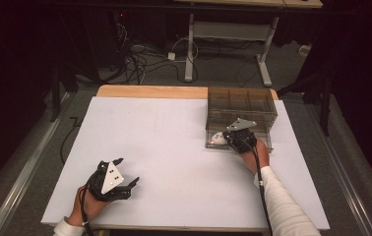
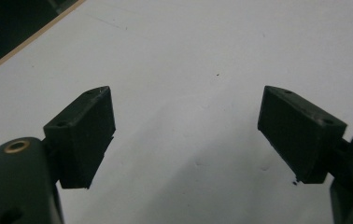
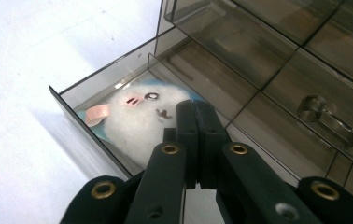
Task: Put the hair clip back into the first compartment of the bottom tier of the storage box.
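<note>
Hovering at the open bottom drawer (image 3: 101,100) of the smoky clear drawer cabinet (image 1: 241,105), the right hand-held gripper (image 3: 196,112) is resting with its jaws pressed together and pinching nothing that I can make out. The white plush toy (image 3: 135,121) is lying inside that drawer, on something light blue. In the right gripper view it is sitting just beyond the jaw tips toward eleven o'clock, possibly touching them, with its pink ear pointing toward nine o'clock. On the high view, the toy (image 1: 218,138) is lying at nine o'clock from the right hand-held gripper (image 1: 240,136). The left hand-held gripper (image 1: 125,173) is waiting well apart at the seven o'clock part of the white worktop (image 1: 174,137), jaws spread wide and empty. The right hand is clearly nearer, so I judge it will handle the drawer or toy.
</note>
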`<state>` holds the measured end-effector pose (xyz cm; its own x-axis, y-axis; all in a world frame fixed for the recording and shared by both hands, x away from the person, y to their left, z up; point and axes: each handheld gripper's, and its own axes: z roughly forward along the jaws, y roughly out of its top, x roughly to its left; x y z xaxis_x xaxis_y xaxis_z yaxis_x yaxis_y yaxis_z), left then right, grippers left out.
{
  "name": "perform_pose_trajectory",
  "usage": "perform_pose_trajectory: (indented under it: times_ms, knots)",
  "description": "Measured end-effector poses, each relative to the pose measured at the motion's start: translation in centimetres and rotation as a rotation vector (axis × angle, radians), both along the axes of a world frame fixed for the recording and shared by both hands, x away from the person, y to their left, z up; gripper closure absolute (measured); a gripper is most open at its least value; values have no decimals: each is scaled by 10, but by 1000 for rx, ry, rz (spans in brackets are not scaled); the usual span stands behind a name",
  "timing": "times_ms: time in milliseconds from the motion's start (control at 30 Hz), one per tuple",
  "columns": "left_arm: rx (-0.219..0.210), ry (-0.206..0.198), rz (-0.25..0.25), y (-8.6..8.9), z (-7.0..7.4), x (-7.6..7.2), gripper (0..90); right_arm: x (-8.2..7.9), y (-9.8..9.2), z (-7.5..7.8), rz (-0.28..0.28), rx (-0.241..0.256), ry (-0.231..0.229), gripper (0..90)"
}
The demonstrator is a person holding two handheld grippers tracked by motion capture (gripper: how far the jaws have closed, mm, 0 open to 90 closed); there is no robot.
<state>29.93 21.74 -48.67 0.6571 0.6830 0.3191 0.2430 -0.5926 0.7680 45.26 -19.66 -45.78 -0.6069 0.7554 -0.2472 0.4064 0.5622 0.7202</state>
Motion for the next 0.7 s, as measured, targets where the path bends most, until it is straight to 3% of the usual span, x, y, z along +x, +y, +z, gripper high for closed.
perform_pose_trajectory:
  times_ms: [133,367,500,600,700]
  knots:
    - [-2,0,-1,0,0,0,182,1,4,-1,9,-43,-1,900]
    - [1,3,-4,-1,0,0,181,4,0,-4,-1,0,36,900]
    - [-1,0,-3,-1,0,0,182,3,1,-5,-6,-16,28,900]
    - [-1,0,0,0,0,0,181,3,-1,-5,-11,1,24,900]
    - [-5,0,3,1,0,0,181,-1,-1,-5,-16,-8,-2,900]
